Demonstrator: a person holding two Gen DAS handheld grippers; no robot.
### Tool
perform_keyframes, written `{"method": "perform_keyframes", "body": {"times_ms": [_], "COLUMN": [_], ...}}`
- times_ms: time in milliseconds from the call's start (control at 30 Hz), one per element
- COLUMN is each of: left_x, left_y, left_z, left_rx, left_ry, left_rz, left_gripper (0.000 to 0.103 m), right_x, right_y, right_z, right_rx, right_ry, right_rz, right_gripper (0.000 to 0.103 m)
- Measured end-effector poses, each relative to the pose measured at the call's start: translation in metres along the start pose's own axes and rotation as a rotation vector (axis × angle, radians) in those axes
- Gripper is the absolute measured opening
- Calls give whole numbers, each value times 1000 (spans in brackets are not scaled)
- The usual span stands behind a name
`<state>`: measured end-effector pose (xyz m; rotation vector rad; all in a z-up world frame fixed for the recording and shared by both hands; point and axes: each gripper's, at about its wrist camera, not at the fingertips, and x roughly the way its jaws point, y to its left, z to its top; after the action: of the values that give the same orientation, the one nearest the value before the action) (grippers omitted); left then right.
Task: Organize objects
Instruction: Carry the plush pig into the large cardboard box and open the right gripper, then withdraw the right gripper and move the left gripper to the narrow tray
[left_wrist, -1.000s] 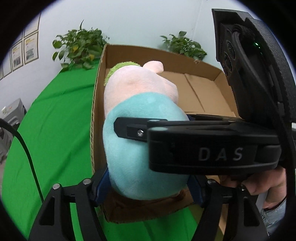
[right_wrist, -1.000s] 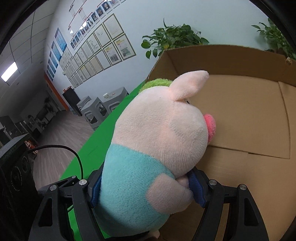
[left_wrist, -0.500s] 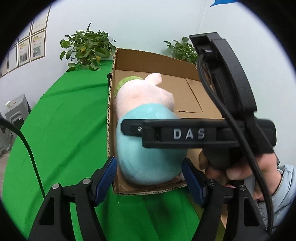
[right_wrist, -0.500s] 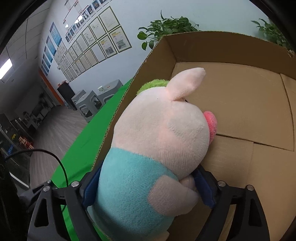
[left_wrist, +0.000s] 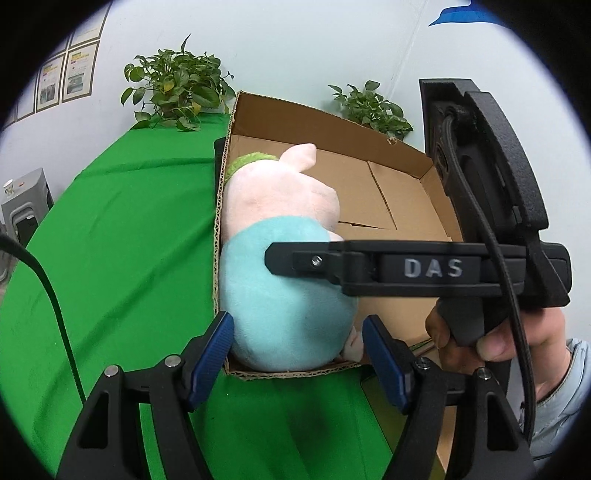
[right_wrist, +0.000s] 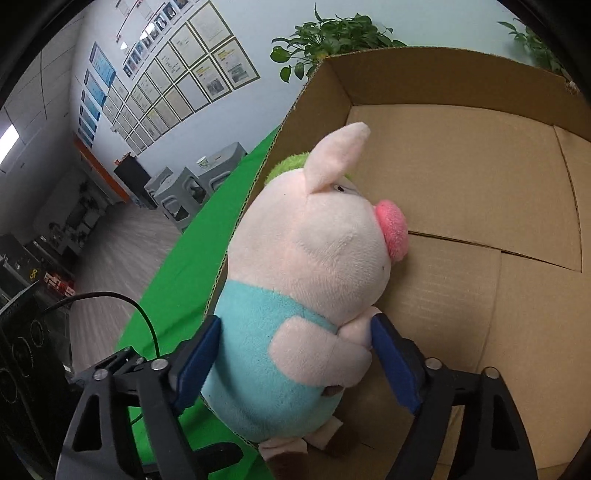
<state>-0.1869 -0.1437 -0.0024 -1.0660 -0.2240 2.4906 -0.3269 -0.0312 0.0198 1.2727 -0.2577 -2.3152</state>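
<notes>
Against the left wall of the cardboard box (right_wrist: 461, 221), mid-frame in my right wrist view, the plush pig (right_wrist: 295, 288) stands upright. My right gripper (right_wrist: 295, 354) has its blue pads pressed on the pig's body. My left gripper (left_wrist: 297, 354) hangs wide open outside the box's near edge, holding nothing, over the green cloth (left_wrist: 110, 258).

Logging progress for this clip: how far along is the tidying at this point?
Done: the plush pig is inside the cardboard box, against its left wall. In hand: the right gripper straddles the pig's body, blue pads at its sides; whether it grips is unclear. The left gripper hangs open outside the box's near edge, holding nothing. Left: letting go and pulling clear. No other loose objects are visible.
</notes>
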Motion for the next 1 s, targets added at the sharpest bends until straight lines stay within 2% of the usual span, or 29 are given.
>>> {"method": "perform_keyframes", "body": {"times_ms": [100, 200, 300, 367, 433, 600, 667, 733, 867, 900, 1000], "left_x": [-1, -10, -26, -37, -49, -81, -94, -105, -121, -124, -133], "left_y": [-3, -4, -4, -4, -9, -37, -54, -71, -100, -107, -124], "left_z": [-5, -5, -5, -6, -8, -14, -17, -19, -30, -34, -44], "left_rx": [-20, -34, -42, -40, -23, 47, 79, 98, 112, 117, 129], "left_ry": [15, -4, -36, -53, -82, -173, -206, -231, -254, -257, -259], "left_rz": [-16, -10, 22, 56, 84, 185, 203, 209, 205, 198, 184], "left_gripper": [72, 72, 72, 72, 72, 72, 72, 75, 78, 78, 78], "right_x": [2, -2, -2, -9, -26, -107, -141, -186, -252, -273, -297], "right_y": [1, -2, -2, 0, 6, 23, 31, 21, 27, 13, 8], "right_z": [-6, -11, -9, -10, -13, -32, -47, -73, -131, -145, -186], "right_rx": [19, 29, 54, 67, 59, -17, -22, -30, -83, -81, -33], "right_ry": [-26, -49, -52, -40, -48, -158, -200, -231, -327, -337, -353], "right_rz": [-4, 6, 16, 8, -31, -193, -214, -222, -317, -314, -303], "right_gripper": [70, 71, 83, 85, 103, 103, 103, 103, 103, 103, 103]}}
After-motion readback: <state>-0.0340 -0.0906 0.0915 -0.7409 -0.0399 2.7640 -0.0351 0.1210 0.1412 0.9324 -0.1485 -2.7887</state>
